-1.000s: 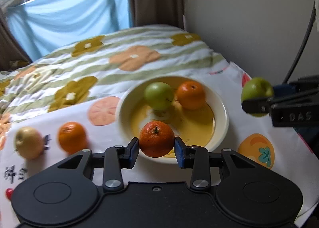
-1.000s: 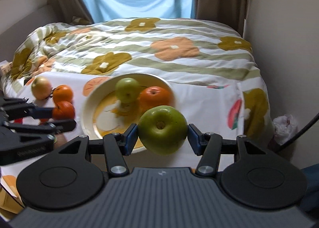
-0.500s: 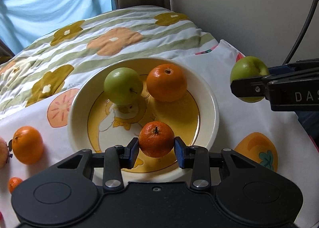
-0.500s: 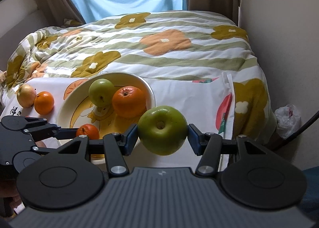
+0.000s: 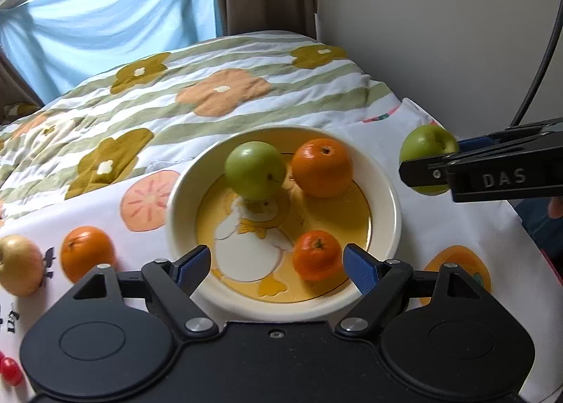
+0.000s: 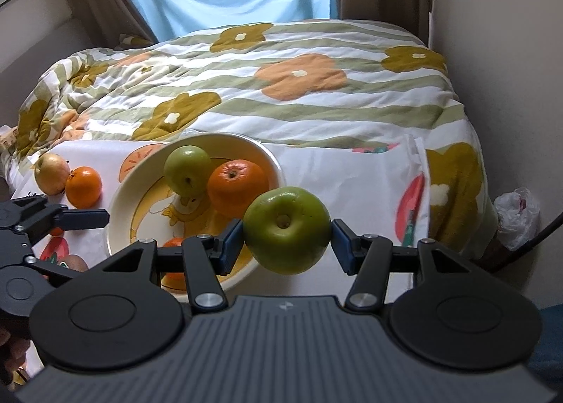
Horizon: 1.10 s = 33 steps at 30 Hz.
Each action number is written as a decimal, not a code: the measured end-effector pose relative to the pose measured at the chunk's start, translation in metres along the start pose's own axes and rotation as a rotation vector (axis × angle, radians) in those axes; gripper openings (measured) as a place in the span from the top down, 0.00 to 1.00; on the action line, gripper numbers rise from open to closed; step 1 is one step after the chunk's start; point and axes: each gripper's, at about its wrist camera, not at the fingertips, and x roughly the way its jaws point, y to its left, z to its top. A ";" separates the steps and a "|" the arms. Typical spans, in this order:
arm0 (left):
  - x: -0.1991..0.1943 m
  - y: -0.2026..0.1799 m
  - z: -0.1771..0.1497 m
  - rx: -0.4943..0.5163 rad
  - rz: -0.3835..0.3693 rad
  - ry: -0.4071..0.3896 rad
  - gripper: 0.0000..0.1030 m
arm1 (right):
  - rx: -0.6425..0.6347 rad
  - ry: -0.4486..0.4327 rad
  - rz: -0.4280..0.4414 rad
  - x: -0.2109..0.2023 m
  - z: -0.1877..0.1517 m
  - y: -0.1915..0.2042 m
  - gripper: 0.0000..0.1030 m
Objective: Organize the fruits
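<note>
A cream and yellow bowl (image 5: 388,191) with a duck picture holds a green apple (image 5: 255,170), a large orange (image 5: 322,167) and a small mandarin (image 5: 316,255). My left gripper (image 5: 278,267) is open over the bowl's near rim, its jaws wide apart, the mandarin lying between them near the right jaw. My right gripper (image 6: 286,243) is shut on a second green apple (image 6: 286,230) and holds it in the air right of the bowl (image 6: 119,206). That apple (image 5: 427,149) also shows in the left wrist view.
An orange (image 5: 86,251) and a yellowish apple (image 5: 17,264) lie on the white fruit-print cloth (image 5: 440,234) left of the bowl. A striped flowered quilt (image 6: 281,86) lies behind. A wall stands at the right, and a plastic bag (image 6: 517,213) lies below it.
My left gripper opened and let go of the mandarin, which now lies in the bowl, then drew back a little. My right gripper still holds the green apple beside the bowl.
</note>
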 end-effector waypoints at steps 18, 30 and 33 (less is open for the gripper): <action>-0.040 0.040 -0.028 -0.136 0.088 -0.024 0.16 | -0.031 0.041 0.088 0.040 -0.004 0.039 0.33; -0.049 0.037 -0.039 -0.168 0.095 -0.020 0.16 | -0.051 -0.060 0.027 0.019 -0.006 0.033 0.00; -0.056 0.032 -0.039 -0.169 0.095 -0.025 0.16 | -0.040 -0.056 0.029 0.011 -0.007 0.030 0.00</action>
